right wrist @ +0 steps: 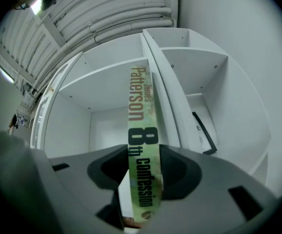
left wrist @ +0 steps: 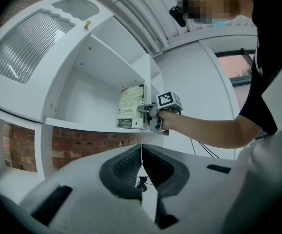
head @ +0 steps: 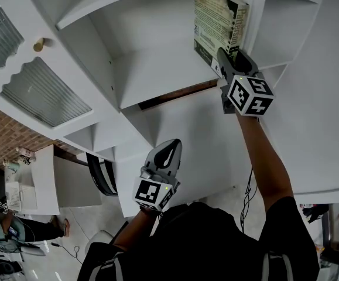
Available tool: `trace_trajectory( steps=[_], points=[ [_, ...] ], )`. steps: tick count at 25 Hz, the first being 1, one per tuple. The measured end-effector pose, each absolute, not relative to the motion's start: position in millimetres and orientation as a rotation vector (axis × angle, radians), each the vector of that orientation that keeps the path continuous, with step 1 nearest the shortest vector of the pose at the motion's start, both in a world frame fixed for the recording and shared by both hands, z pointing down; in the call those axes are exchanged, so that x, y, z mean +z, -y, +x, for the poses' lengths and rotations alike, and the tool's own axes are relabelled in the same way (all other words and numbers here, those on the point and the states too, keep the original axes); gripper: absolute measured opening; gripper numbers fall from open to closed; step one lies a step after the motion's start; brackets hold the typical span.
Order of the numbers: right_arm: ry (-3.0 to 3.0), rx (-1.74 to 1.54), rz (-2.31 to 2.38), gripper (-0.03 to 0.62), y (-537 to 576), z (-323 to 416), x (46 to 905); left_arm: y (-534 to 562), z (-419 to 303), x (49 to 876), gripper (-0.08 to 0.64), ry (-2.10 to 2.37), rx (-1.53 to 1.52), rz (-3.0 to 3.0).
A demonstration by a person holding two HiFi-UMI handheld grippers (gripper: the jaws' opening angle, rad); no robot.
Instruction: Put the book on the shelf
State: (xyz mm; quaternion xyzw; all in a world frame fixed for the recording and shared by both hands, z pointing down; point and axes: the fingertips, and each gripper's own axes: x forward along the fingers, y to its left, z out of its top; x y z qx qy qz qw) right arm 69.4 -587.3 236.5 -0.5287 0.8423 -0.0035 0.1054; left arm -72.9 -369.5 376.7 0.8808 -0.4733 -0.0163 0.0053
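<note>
Right hand-held gripper (right wrist: 141,178) on book (right wrist: 139,106), spine "Patterson 8th Confession"

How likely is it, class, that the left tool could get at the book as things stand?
Probably yes. The left tool hangs shut below the shelf with open space above it, and the book turns its cover to unfilled shelf space. The right tool grips only its spine.

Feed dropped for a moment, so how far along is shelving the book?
Done: the book stands upright in the shelf, seemingly resting on its board. In hand: the right gripper clamps it by the spine. Remaining: open the jaws and back out. The left gripper hangs below, shut and empty.
</note>
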Motion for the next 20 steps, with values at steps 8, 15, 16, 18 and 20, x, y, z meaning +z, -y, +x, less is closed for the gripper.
trace_trajectory(
  steps=[8, 15, 16, 18, 20],
  points=[
    [-2.454, -0.157, -1.509, 0.167, 596.2, 58.7, 235.3, 368.2, -69.4, 376.2, 0.018, 1.493, -0.028, 2.745],
    [-2.476, -0.164, -1.480, 0.167, 592.1, 59.3, 235.9, 369.3, -69.6, 374.7, 0.018, 1.498, -0.051, 2.764],
    [-2.480, -0.140, -1.484, 0.169, 590.0, 60.6, 235.1, 369.3, -68.7, 373.3, 0.018, 1.497, -0.056, 2.773],
    [-2.485, -0.095, -1.487, 0.180, 584.3, 64.3, 232.8, 368.0, -66.4, 371.2, 0.018, 1.492, -0.064, 2.788],
    [-2.484, -0.069, -1.487, 0.193, 578.6, 68.3, 231.3, 365.7, -64.8, 372.5, 0.018, 1.481, -0.059, 2.793]
  ],
)
